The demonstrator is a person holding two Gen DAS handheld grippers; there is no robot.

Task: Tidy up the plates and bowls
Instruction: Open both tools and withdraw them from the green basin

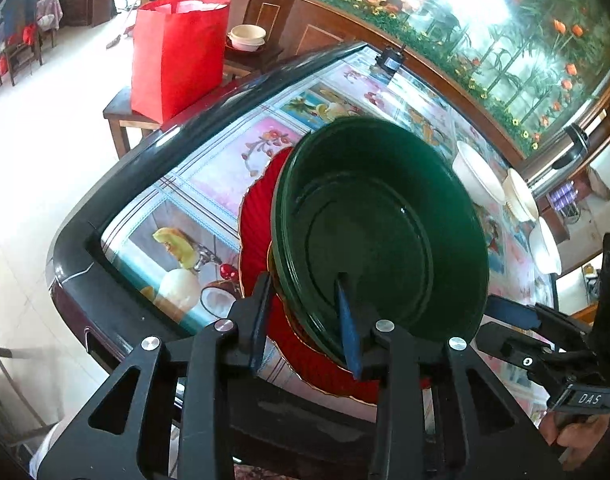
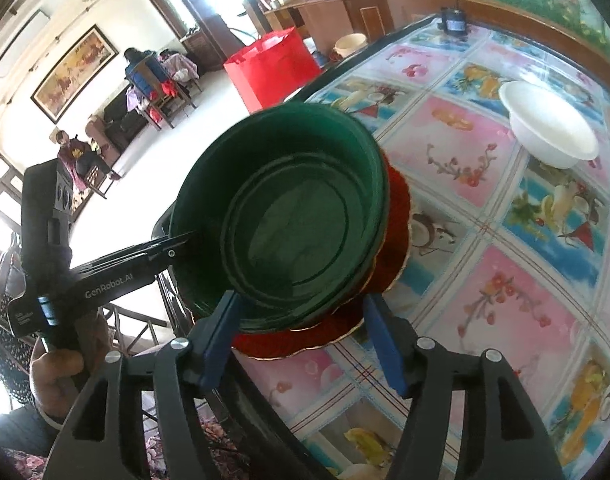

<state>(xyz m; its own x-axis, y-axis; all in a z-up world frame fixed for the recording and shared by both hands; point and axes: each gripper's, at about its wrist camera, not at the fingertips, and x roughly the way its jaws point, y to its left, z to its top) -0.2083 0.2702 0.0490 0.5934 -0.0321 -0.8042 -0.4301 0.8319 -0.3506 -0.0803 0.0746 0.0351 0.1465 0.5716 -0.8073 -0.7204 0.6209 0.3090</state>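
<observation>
A glass-topped table (image 2: 485,216) with fruit and flower prints filled the view, white bowls (image 2: 549,128) set well apart toward its far side. Near its edge, dark green plates (image 1: 381,224) sat stacked on red scalloped plates (image 1: 257,216). They looked stiff, glossy, slippery and breakable, best taken by the rim. The left gripper (image 1: 305,320) straddled the green rim, jaws parted slightly; the right gripper (image 2: 301,332) stood wide around the stack's near edge.

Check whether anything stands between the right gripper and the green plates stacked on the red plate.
Nothing visible does. The right gripper already straddles the near rim of the green plates, jaws open, pads off the rim. The left gripper straddles the opposite rim. The red plate lies underneath; the white bowl stands well apart.
</observation>
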